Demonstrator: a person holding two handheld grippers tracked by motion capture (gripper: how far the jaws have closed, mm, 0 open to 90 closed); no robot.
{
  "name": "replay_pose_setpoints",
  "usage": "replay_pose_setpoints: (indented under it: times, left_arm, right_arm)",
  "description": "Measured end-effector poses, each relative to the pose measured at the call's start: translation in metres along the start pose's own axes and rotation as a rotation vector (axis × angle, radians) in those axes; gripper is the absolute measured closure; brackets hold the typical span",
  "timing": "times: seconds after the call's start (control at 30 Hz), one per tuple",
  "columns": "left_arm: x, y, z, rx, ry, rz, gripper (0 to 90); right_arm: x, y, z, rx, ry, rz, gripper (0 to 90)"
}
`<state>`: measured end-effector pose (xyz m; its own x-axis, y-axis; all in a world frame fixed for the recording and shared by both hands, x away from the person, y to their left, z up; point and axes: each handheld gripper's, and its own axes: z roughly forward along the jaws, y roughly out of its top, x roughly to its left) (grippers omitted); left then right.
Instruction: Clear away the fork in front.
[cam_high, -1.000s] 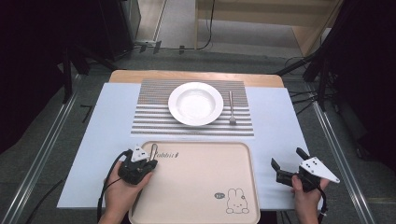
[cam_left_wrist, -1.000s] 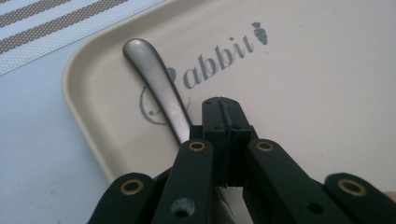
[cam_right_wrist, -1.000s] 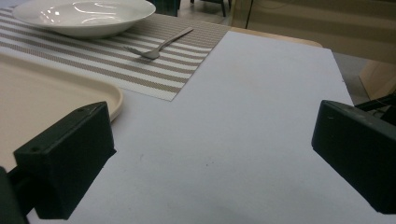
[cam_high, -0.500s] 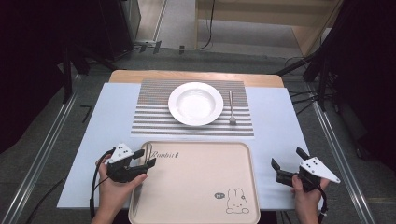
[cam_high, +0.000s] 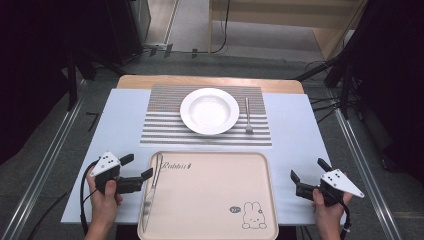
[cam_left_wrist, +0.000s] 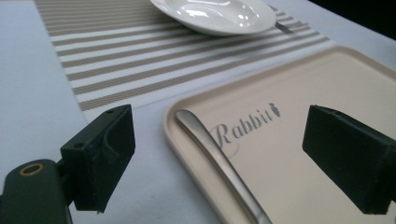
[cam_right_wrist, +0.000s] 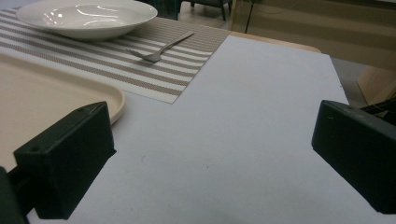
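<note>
A silver table knife (cam_high: 151, 192) (cam_left_wrist: 219, 161) lies lengthwise along the left side of the beige Rabbit tray (cam_high: 210, 200) (cam_left_wrist: 327, 84). My left gripper (cam_high: 138, 166) (cam_left_wrist: 224, 156) is just left of the tray's left rim. Its jaws have just been opening and stand wide, and nothing is gripped between them. In the left gripper view the knife lies on the tray ahead of the jaws, untouched. My right gripper (cam_high: 307, 169) (cam_right_wrist: 210, 158) is open over the bare white table right of the tray.
A white plate (cam_high: 209, 110) (cam_right_wrist: 86, 16) sits on a striped placemat (cam_high: 165, 125) beyond the tray, with a fork (cam_high: 247, 115) (cam_right_wrist: 161, 49) to its right. White table surface flanks the tray on both sides. Dark floor and metal rails surround the table.
My left gripper has opened, let go of the knife and drawn back leftward off the tray's rim. The knife stays on the tray. The right gripper has not moved.
</note>
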<state>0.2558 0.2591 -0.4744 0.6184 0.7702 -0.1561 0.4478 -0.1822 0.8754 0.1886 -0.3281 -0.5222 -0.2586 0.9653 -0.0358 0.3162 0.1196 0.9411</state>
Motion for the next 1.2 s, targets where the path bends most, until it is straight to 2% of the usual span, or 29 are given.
replay_pose_setpoints:
  times: [0.03,0.13,0.27,0.37,0.43,0.5,0.63,0.7,0.8,0.9,1.1,1.13,1.2]
  left_arm:
    - [0.005,-0.001,-0.003,-0.012,-0.004,-0.007,9.6]
    - [0.009,-0.002,-0.007,-0.024,-0.005,-0.007,10.0]
    - [0.018,-0.003,-0.015,-0.085,-0.024,-0.005,12.6]
    - [0.021,-0.004,-0.015,-0.089,-0.021,-0.015,13.6]
    - [0.024,-0.007,-0.012,-0.068,0.009,-0.018,13.6]
    - [0.027,-0.009,-0.011,-0.061,0.018,-0.018,13.3]
    - [0.033,-0.014,-0.011,-0.084,0.021,-0.022,13.1]
    - [0.034,-0.016,-0.009,-0.089,0.028,-0.036,13.0]
    - [0.031,-0.017,-0.010,-0.109,0.029,-0.023,12.9]
    - [0.030,-0.018,-0.009,-0.108,0.037,-0.014,13.0]
    - [0.028,-0.020,-0.011,-0.141,0.020,-0.002,12.9]
    - [0.028,-0.020,-0.013,-0.150,0.037,-0.004,13.0]
    - [0.030,-0.020,-0.013,-0.154,0.017,-0.020,13.0]
  right_arm:
    - [0.001,0.000,0.000,0.000,-0.003,-0.001,0.0]
    - [0.002,0.001,0.000,0.001,-0.008,-0.011,0.0]
    - [0.003,0.001,-0.002,-0.002,-0.010,-0.020,0.0]
    - [0.002,0.001,-0.002,-0.006,-0.011,-0.015,0.0]
    - [0.002,0.001,-0.003,-0.007,-0.009,-0.007,0.0]
    - [0.001,0.002,-0.004,-0.003,-0.004,-0.002,0.0]
    - [0.001,0.005,-0.005,0.004,0.002,0.002,0.0]
    - [0.002,0.008,-0.006,0.008,0.000,0.007,0.0]
    - [0.002,0.012,-0.008,0.007,0.003,0.007,0.0]
    - [0.003,0.019,-0.009,0.009,0.006,0.008,0.0]
    - [0.005,0.032,-0.007,0.021,0.007,-0.006,0.0]
    - [0.006,0.035,-0.007,0.023,0.008,-0.008,0.0]
    - [0.006,0.039,-0.005,0.024,0.012,-0.011,0.0]
